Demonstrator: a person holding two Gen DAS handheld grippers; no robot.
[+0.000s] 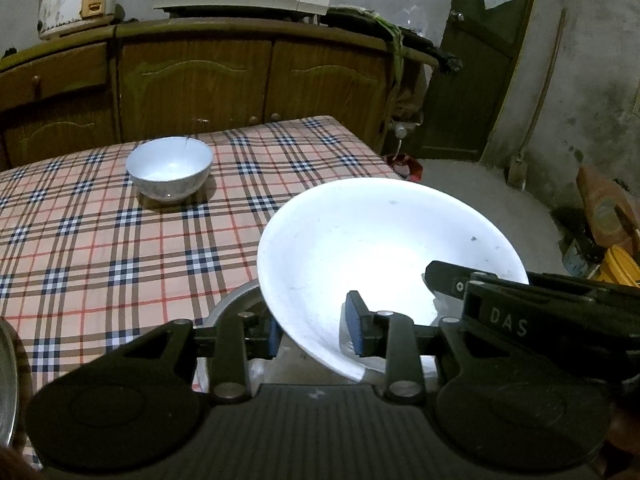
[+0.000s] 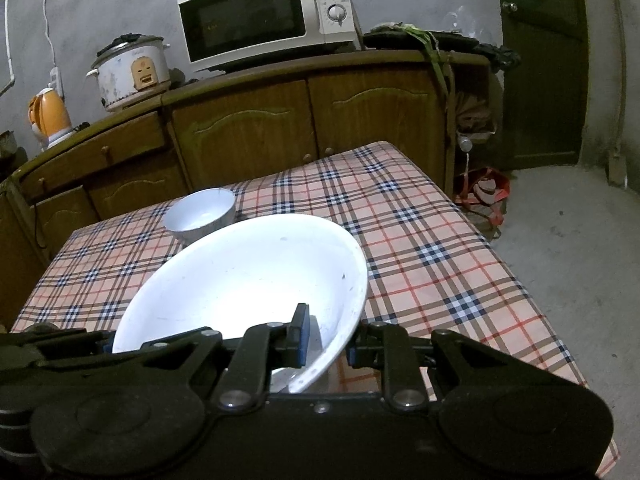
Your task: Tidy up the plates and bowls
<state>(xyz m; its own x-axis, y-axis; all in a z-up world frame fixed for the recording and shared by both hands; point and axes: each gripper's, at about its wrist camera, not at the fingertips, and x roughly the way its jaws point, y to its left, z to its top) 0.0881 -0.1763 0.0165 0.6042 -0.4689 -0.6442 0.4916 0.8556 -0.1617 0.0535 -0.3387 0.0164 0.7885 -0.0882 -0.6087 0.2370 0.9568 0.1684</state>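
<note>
A large white bowl [image 1: 384, 252] is held tilted above the plaid table [image 1: 100, 248]. My left gripper [image 1: 316, 328] is shut on its near rim, one pad inside and one outside. My right gripper [image 2: 326, 340] is shut on the same large white bowl [image 2: 248, 276] at another part of the rim; it shows at the right of the left wrist view. A small white bowl [image 1: 170, 168] stands upright farther back on the table; it also shows in the right wrist view [image 2: 200, 214]. A metal dish [image 1: 232, 308] lies under the large bowl.
A metal rim [image 1: 8, 380] shows at the left edge. Wooden cabinets [image 2: 304, 120] stand behind the table with a microwave [image 2: 268, 12], a rice cooker [image 2: 132, 70] and an orange kettle [image 2: 50, 118]. A door [image 2: 544, 60] and bare floor are to the right.
</note>
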